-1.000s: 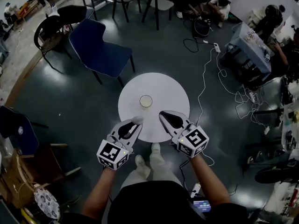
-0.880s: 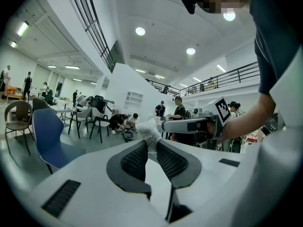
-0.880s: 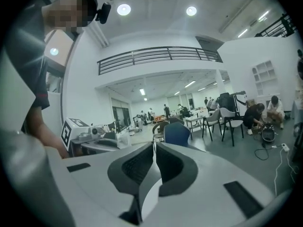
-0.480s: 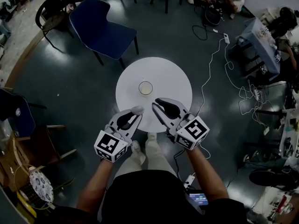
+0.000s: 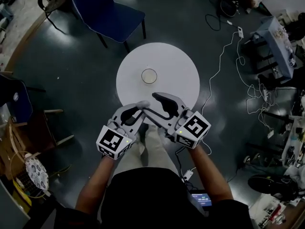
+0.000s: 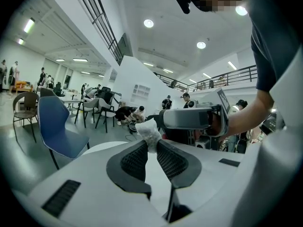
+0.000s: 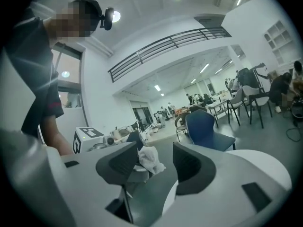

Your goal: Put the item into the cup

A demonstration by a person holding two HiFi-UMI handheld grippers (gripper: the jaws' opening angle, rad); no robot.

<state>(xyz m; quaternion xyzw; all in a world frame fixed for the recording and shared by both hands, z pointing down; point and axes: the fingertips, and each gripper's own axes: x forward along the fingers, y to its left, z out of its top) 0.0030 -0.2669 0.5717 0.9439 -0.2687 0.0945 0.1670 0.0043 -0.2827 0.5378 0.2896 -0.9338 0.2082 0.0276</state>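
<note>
1. The item (image 5: 142, 104), a crumpled white wad, is pinched at the tips of the left gripper (image 5: 137, 110). It hangs over the near edge of the round white table (image 5: 178, 66), short of the cup (image 5: 149, 76).
2. My right gripper (image 5: 149, 103) has just been opening, and its jaws stand wide. The wad sits in the gap between them with neither pad pressing on it.
3. The cup stands upright near the table's middle, apart from both grippers, with bare tabletop between it and the wad.
4. A blue chair (image 5: 107, 13) stands beyond the table, and cables (image 5: 224, 56) trail over the dark floor to the right.
5. Only the head view gives me the cup. The left gripper view shows the ribbed pads (image 6: 135, 161) closed on the wad, with the right gripper crossing just behind. The right gripper view shows the left gripper's marker cube (image 7: 87, 136) beyond the wad.
</note>
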